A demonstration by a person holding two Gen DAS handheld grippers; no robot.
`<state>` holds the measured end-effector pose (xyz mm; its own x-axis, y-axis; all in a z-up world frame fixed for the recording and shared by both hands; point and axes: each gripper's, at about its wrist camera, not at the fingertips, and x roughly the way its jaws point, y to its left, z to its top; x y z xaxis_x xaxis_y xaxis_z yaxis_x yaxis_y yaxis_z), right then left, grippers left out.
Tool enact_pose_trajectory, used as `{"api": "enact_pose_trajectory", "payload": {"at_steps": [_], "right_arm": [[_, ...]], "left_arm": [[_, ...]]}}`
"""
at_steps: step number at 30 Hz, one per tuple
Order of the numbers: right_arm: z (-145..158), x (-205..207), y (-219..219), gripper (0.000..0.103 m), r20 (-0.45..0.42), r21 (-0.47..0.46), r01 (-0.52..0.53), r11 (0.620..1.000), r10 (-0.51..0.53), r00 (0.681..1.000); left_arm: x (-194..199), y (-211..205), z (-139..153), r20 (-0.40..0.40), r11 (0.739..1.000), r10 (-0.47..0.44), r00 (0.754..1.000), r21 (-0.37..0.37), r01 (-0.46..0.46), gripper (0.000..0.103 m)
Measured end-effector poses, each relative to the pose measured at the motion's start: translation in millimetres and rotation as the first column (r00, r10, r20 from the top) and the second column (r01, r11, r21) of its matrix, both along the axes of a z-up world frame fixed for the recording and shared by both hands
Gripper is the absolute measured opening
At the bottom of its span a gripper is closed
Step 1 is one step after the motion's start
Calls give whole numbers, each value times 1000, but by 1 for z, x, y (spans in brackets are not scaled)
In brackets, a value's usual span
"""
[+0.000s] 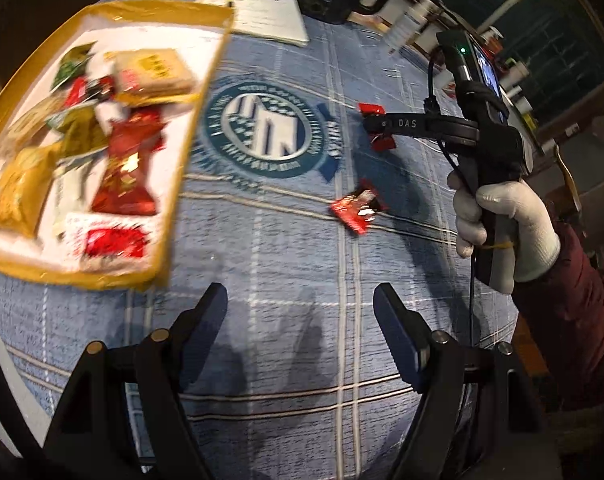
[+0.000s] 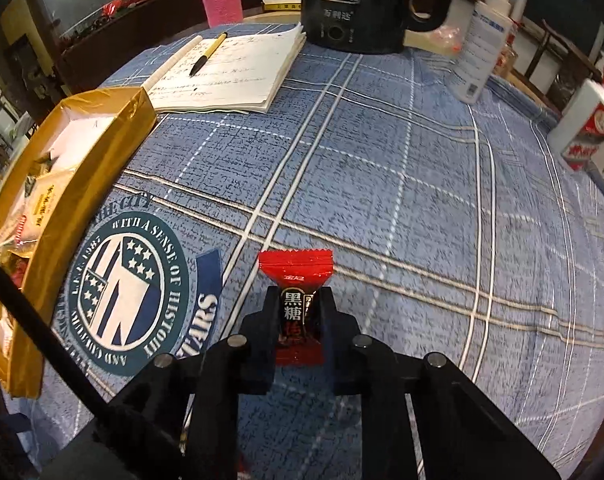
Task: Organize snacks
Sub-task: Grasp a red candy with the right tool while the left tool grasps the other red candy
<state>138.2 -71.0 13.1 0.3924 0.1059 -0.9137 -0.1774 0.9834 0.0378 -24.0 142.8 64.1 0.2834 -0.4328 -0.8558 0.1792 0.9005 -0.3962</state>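
Observation:
A gold-rimmed box [image 1: 198,92] at the left holds several snack packets in red, gold and green wrappers; it also shows in the right wrist view [image 2: 102,152]. My right gripper [image 2: 298,300] is shut on a red candy [image 2: 296,276] with Chinese characters, held above the blue cloth; from the left wrist view the same gripper [image 1: 375,126] holds the candy [image 1: 371,110] right of the box. A second red candy [image 1: 355,210] lies on the cloth below it. My left gripper [image 1: 302,312] is open and empty above the cloth.
A blue plaid tablecloth [image 2: 381,200] with a round emblem [image 2: 130,296] covers the table. At the back stand an open notebook [image 2: 230,72] with a pen [image 2: 208,54], a black kettle [image 2: 353,4], a pink cup [image 2: 220,0], a white bottle [image 2: 481,52] and a white-red jar [image 2: 585,128].

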Motion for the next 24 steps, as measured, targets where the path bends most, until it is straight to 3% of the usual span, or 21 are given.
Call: {"api": "enact_pose_trajectory", "payload": {"at_steps": [6, 18, 20, 22, 24], "right_arm": [[12, -27, -36, 17, -28, 70, 59, 996, -57, 998], [26, -114, -93, 17, -74, 158, 137, 978, -126, 989], [30, -126, -99, 17, -70, 165, 145, 976, -135, 988], [33, -132, -103, 17, -66, 174, 150, 973, -141, 988], [37, -137, -106, 17, -59, 180, 152, 972, -143, 988]], "left_arm": [[20, -41, 3, 42, 995, -97, 994, 31, 96, 76], [65, -108, -37, 54, 947, -288, 956, 169, 275, 74], [64, -112, -36, 76, 937, -309, 948, 197, 289, 69], [64, -115, -36, 86, 931, -317, 945, 221, 292, 36], [66, -117, -36, 87, 933, -307, 948, 225, 281, 30]]}}
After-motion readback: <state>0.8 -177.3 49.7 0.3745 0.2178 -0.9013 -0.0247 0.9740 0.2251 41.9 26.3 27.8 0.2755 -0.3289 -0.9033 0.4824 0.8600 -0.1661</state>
